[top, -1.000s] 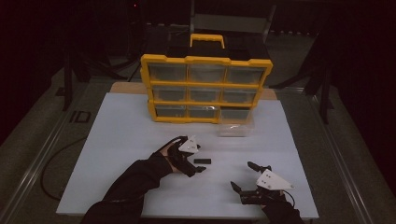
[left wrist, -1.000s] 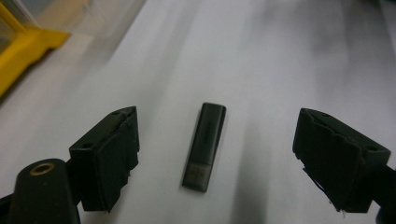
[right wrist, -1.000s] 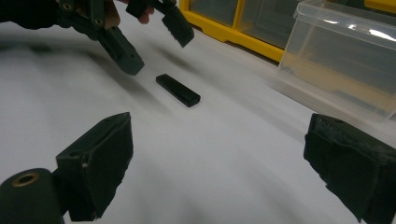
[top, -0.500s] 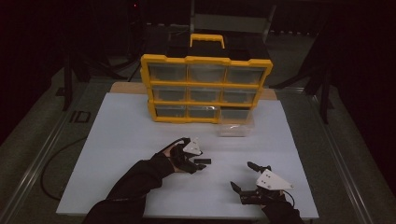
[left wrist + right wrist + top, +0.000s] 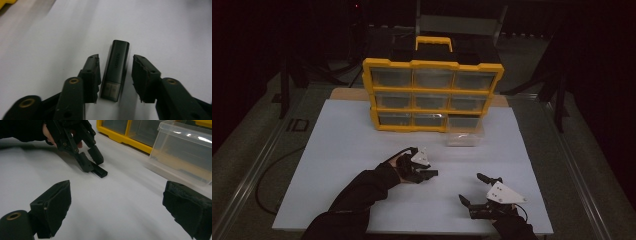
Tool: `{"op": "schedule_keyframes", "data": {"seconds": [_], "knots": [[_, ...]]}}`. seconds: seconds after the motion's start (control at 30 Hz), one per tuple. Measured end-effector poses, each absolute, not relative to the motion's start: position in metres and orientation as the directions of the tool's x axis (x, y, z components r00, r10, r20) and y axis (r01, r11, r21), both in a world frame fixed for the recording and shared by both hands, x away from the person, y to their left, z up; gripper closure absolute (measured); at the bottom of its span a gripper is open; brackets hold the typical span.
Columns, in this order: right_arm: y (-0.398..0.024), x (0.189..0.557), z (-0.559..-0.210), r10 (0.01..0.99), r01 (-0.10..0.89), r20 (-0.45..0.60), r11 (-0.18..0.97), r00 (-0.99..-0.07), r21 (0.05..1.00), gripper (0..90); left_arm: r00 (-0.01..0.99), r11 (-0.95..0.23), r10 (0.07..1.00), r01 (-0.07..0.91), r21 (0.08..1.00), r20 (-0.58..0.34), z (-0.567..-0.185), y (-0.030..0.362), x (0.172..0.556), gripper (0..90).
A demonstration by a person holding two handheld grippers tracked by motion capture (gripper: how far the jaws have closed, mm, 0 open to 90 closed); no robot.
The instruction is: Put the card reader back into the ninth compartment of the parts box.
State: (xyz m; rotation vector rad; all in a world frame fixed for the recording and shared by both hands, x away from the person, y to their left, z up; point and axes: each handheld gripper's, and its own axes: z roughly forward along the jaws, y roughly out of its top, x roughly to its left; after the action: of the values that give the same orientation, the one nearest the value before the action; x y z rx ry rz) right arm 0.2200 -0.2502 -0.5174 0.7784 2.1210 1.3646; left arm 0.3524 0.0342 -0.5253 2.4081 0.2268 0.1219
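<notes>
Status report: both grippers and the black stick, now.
Left gripper jaws just closing around black USB stick, small gaps both sides. Right gripper open, idle. Stick flat on white table. Nothing in the way.

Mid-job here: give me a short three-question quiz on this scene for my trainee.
1. True or false: the left tongs have the black USB stick lying between their jaws on the table.
2. Which drawer slot of the yellow drawer cabinet is empty? A) top left B) middle C) bottom right
3. Where does the clear drawer sit, and how do the right tongs stand?

Key
1. True. The jaws have just been closing, and a gap shows on each side of the stick.
2. C.
3. On the table in front of the cabinet's bottom right corner; the right tongs stand wide open with nothing in them.
</notes>
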Motion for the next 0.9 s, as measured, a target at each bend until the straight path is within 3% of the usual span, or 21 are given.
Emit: {"op": "schedule_keyframes", "data": {"seconds": [0.2, 0.9], "knots": [[-0.250, 0.220, -0.518, 0.693, 0.197, -0.100, 0.336, -0.714, 0.921, 8.5, 0.985, -0.745, 0.173, 0.123, 0.656, 0.012, -0.524, 0.033, 0.352, 73.1], [-0.250, 0.220, -0.517, 0.692, 0.190, -0.105, 0.336, -0.715, 0.923, 8.5, 0.986, -0.754, 0.165, 0.106, 0.649, 0.031, -0.498, 0.029, 0.345, 74.5]]}}
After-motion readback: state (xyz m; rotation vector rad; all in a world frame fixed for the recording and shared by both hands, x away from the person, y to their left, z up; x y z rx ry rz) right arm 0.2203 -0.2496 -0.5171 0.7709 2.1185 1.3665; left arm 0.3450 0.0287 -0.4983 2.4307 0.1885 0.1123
